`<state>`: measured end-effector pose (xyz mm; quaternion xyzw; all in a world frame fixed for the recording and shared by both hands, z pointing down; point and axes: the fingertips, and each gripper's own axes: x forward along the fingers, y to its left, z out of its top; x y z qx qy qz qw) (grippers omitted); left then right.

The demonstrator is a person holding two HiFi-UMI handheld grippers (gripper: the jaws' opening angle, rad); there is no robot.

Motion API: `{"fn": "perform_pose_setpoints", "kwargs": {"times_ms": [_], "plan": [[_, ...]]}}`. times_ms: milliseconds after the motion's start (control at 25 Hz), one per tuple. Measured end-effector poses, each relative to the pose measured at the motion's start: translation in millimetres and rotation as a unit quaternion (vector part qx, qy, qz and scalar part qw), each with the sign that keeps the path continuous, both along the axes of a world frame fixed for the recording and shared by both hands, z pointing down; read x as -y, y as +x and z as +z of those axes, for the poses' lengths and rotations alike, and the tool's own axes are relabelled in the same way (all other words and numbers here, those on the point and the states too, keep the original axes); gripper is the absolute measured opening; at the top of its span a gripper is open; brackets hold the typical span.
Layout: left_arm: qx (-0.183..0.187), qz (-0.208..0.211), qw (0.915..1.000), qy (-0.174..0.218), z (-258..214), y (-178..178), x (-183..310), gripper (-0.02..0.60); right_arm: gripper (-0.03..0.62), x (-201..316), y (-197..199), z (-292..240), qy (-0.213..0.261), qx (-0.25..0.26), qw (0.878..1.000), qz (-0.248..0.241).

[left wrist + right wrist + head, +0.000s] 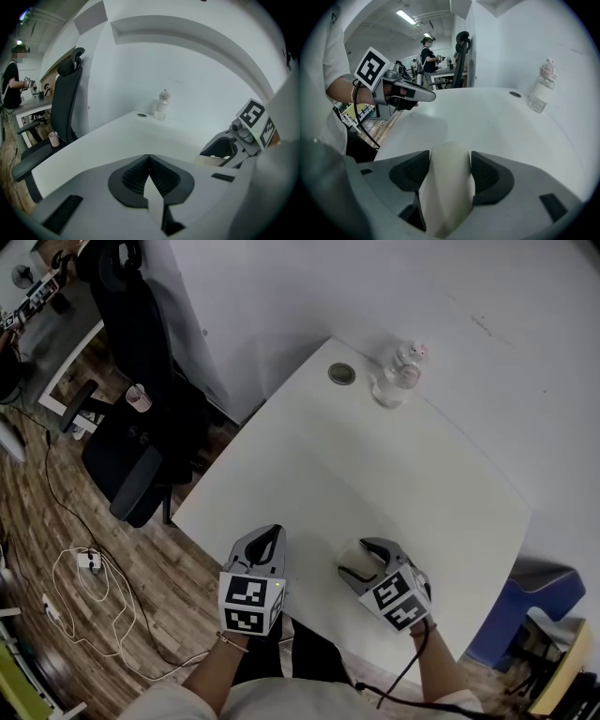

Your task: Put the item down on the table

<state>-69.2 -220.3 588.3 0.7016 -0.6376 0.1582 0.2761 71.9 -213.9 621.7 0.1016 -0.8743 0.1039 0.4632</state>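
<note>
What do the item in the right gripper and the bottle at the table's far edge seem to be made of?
Held item: cream, smooth and matte with a rounded edge; possibly plastic or foam, the look leaves it open. Bottle: probably clear plastic; see-through glossy body, pale figure-shaped cap.

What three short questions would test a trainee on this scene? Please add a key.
1. True or false: the left gripper is shut with nothing between its jaws.
2. The right gripper holds: A) a spoon, B) a pale rounded item, C) nothing.
3. Fill in: the bottle stands near the ____ corner of the table, beside a round grey disc.

Key: 1 true; 2 B; 3 far.
</note>
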Motion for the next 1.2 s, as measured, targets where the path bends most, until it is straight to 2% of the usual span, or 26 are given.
{"fn": "perform_pose_setpoints", "kwargs": {"times_ms": [320,480,760,960,1200], "plan": [[0.001,0.006,1.0000,0.003,-6,-3,0,0.017,0.293,-1,0,-4,0.011,0.011,1.000,0.023],[0.001,0.006,1.0000,0.007,-10,-6,0,0.017,0.295,1,-1,-14,0.010,0.034,0.998,0.053],[0.001,0.018,0.9996,0.024,-23,-3,7,0.017,0.293,6,14,-28,0.029,0.043,0.992,0.117],[-0.001,0.035,0.9984,0.045,-40,5,13,0.017,0.293,12,36,-52,0.041,0.065,0.978,0.193],[-0.004,0.062,0.9957,0.069,-64,21,23,0.017,0.293,21,70,-82,0.075,0.089,0.953,0.280]]}}
